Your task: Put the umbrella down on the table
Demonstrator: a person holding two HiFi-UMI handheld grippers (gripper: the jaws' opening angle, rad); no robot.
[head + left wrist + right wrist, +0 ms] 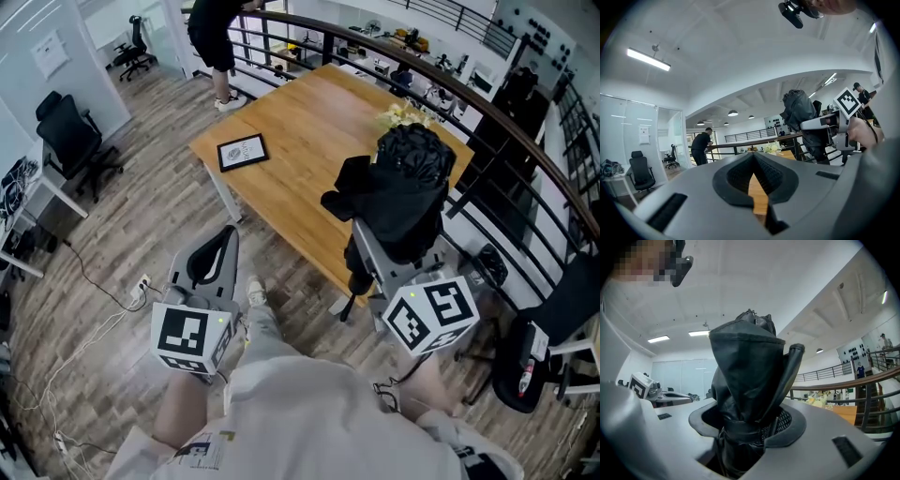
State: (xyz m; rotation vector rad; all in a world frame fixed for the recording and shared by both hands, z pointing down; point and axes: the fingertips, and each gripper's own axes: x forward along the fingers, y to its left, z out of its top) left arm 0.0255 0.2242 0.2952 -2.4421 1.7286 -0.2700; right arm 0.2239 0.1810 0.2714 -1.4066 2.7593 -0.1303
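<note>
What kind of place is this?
Probably an open office, perhaps on a mezzanine: a swivel chair by a side desk, a large wooden table, and a railing with cluttered desks beyond it.

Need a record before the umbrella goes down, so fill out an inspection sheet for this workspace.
Surface: wooden table, mostly bare.
Job's things: black umbrella, folded, held in a gripper, not yet laid down.
Clutter: frame and yellow flowers on the table.
Grippers: left gripper fingers together, empty; right gripper shut on the umbrella.
Cables: leads and a power strip on the floor at the left.
Surroundings: railing behind the table, office chair, a person standing at the railing.
</note>
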